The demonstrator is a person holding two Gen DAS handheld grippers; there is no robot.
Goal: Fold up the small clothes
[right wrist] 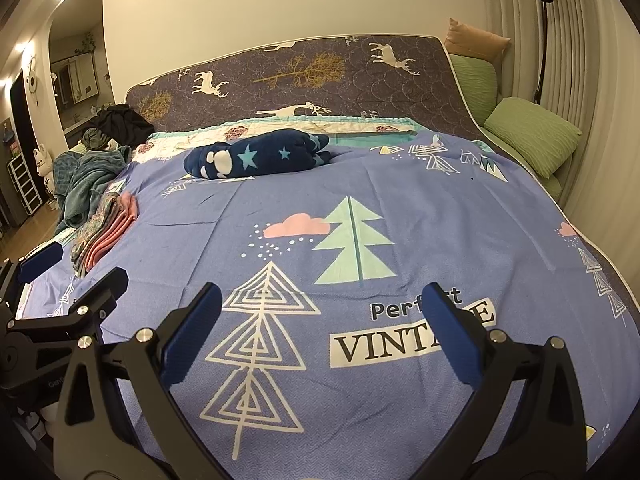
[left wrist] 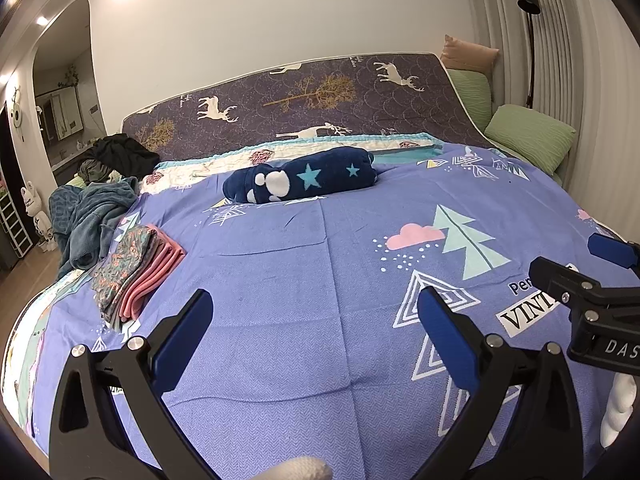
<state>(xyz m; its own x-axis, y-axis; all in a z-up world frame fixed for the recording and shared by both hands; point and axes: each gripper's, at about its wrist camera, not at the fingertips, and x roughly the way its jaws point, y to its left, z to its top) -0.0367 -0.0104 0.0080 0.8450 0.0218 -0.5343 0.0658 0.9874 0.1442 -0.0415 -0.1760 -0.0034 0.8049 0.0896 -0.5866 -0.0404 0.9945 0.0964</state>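
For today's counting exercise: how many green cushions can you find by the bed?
2. One ribbed green cushion lies nearer, at the bed's right edge; another green cushion stands behind it, under a tan cushion. More may be hidden behind the raised mattress.

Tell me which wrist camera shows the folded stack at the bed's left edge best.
The left wrist view: the folded stack sits nearer and larger there, with its floral top piece and pink layers clearly separate. The right wrist view shows the same stack smaller and edge-on at the frame's left, beyond the left gripper.
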